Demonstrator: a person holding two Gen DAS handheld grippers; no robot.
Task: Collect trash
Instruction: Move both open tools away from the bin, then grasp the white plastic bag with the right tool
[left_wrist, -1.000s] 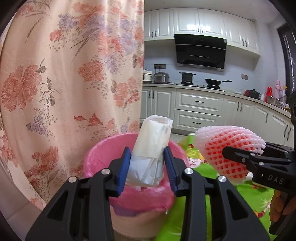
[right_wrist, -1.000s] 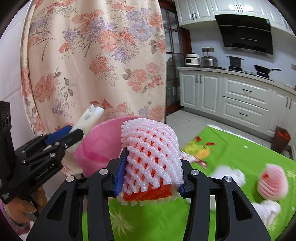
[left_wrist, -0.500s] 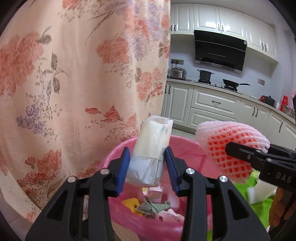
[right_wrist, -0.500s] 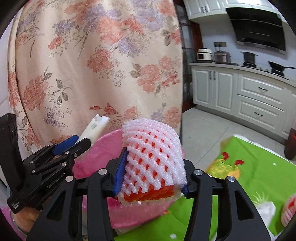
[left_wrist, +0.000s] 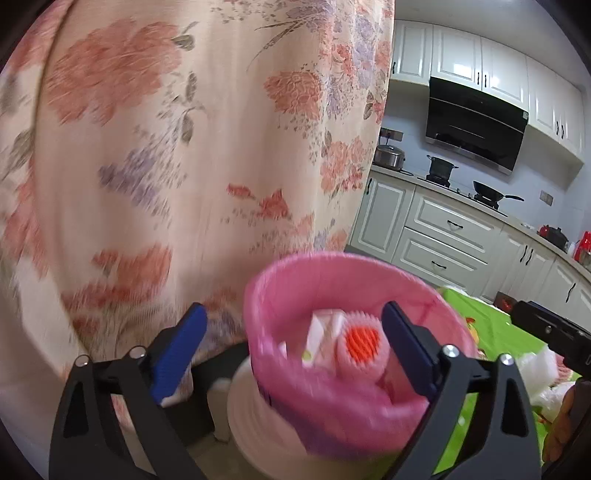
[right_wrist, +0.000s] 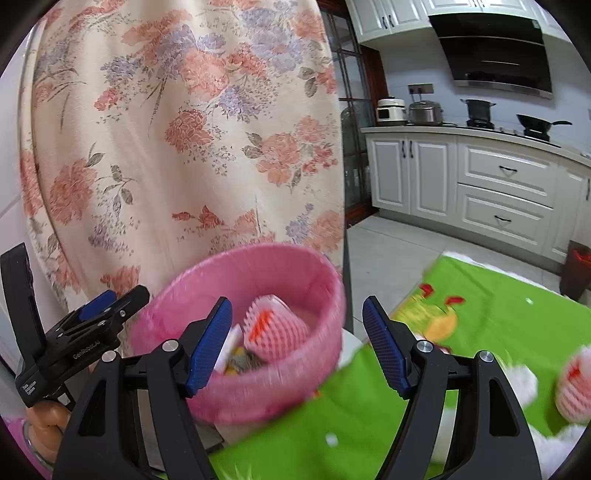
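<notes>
A bin lined with a pink bag (left_wrist: 280, 291) (right_wrist: 325, 295) stands beside the green table. Inside lie a pink foam fruit net with an orange core (left_wrist: 360, 343) (right_wrist: 275, 328), a white wrapper (left_wrist: 319, 332) (right_wrist: 229, 349) and other scraps. My left gripper (left_wrist: 295, 347) is open and empty above the bin; it also shows in the right wrist view (right_wrist: 110, 301). My right gripper (right_wrist: 297, 339) is open and empty over the bin's near rim; it shows at the right edge of the left wrist view (left_wrist: 554, 336). Another foam net (right_wrist: 572, 384) lies on the table.
A floral curtain (right_wrist: 184, 129) hangs close behind the bin. The table has a green patterned cloth (right_wrist: 498, 317) with white scraps (right_wrist: 521, 380) on it. White kitchen cabinets (right_wrist: 498, 184) and a dark small bin (right_wrist: 576, 269) stand beyond.
Both grippers have opened. The white wrapper and the pink foam net have dropped from them into the pink bin.
</notes>
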